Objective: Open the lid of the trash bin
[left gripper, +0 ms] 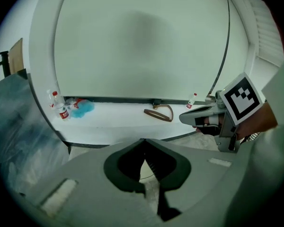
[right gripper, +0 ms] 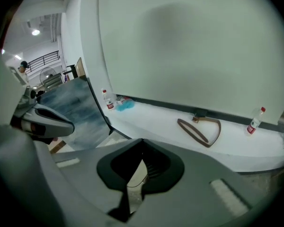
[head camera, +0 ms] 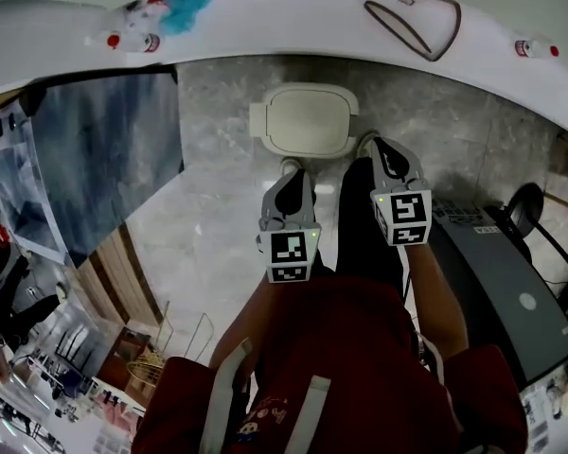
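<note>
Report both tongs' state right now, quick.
Left tongs: closed, holding nothing.
Right tongs: closed, holding nothing.

Floor: one trash bin in the middle and one dark grey case at the near right. Far side: one white ledge carrying three small bottles that can be told apart (two at the left end, one at the right end), one blue fluffy item and one brown strap loop. Grippers: two, namely one left gripper and one right gripper.
</note>
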Demonstrator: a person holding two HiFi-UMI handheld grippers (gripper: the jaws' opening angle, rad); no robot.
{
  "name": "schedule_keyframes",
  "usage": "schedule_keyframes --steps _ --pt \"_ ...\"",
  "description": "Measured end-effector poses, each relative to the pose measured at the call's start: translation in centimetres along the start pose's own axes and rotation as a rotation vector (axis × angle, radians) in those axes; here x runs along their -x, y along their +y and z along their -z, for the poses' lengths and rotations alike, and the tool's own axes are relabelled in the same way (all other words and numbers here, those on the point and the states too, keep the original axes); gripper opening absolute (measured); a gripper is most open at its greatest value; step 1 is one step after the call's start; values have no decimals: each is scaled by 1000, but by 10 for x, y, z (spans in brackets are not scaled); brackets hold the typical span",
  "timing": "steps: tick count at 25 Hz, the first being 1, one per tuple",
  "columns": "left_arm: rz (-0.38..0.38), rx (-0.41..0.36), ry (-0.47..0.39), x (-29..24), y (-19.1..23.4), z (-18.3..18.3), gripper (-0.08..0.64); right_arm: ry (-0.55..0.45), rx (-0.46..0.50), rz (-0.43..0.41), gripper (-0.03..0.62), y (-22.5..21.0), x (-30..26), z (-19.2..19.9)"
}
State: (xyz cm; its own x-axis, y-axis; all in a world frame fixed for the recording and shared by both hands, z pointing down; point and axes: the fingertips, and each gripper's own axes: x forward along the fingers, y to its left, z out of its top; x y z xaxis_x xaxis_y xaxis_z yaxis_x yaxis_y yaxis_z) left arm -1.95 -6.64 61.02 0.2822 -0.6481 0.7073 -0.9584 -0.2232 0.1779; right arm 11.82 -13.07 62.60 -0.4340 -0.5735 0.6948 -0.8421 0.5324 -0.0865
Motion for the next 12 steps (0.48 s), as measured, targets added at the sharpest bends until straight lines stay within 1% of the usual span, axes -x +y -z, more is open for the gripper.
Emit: schedule_keyframes --steps 3,7,12 --pt "-20 19 41 -12 1 18 5 46 -3 -30 2 -3 -22 28" --pt "-49 72 122 -23 2 50 5 126 -23 -65 10 -5 -42 66" --pt "-66 115 179 -45 7 82 5 173 -51 -90 49 -13 -74 98"
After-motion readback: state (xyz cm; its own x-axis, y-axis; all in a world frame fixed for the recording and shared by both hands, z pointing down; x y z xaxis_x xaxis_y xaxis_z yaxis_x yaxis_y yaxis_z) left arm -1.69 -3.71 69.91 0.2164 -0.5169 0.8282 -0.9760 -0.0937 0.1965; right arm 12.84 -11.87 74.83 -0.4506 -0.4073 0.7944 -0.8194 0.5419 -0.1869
